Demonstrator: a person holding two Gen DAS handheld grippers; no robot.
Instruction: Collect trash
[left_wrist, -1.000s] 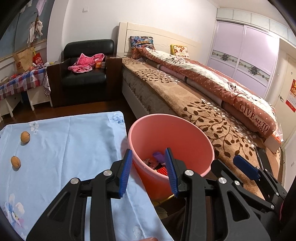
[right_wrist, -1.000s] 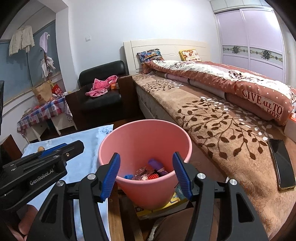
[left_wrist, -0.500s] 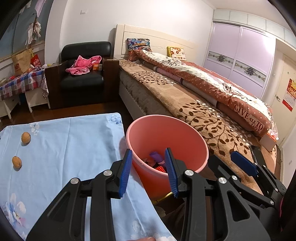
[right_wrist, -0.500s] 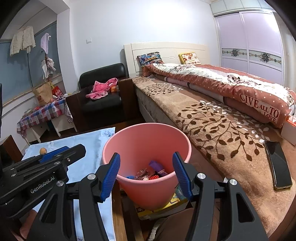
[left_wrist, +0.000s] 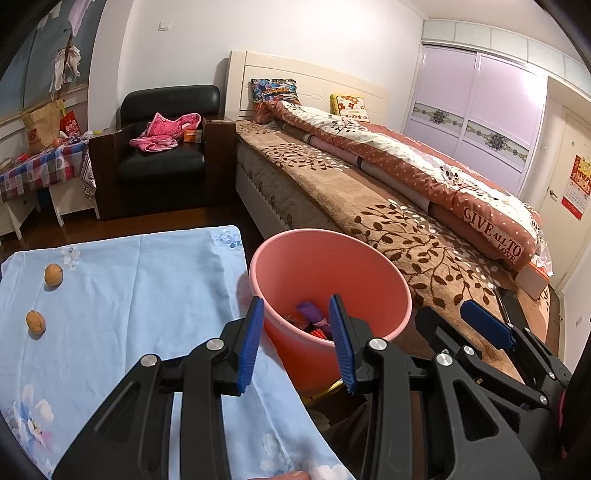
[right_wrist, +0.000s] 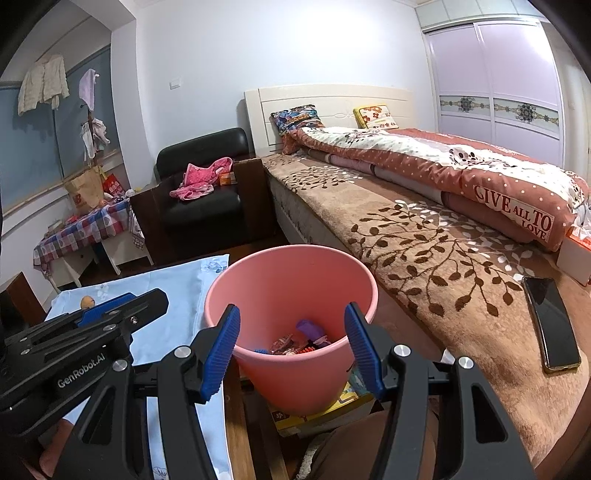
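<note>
My left claw stood spread with nothing between its blue ribbed pads, and my right claw stood spread wider, equally empty. Just ahead of both, below the tips, sat the round pink plastic bucket, its near wall partly hidden behind my fingers. The trash at its bottom was hard to make out: a purple wrapper, something red, some clear crinkled pieces, the rest a jumble. To the left of my left claw lay the pale blue flowered cloth, cut off at the lower edge, with two small brown walnuts far out on it; from the right claw only one showed, behind the other claw's body. To the right of my right claw a black phone lay on the brown leaf-patterned bedspread. Compared with a second before, both claws kept the same spread, and the bucket sat slightly lower and nearer in view.
</note>
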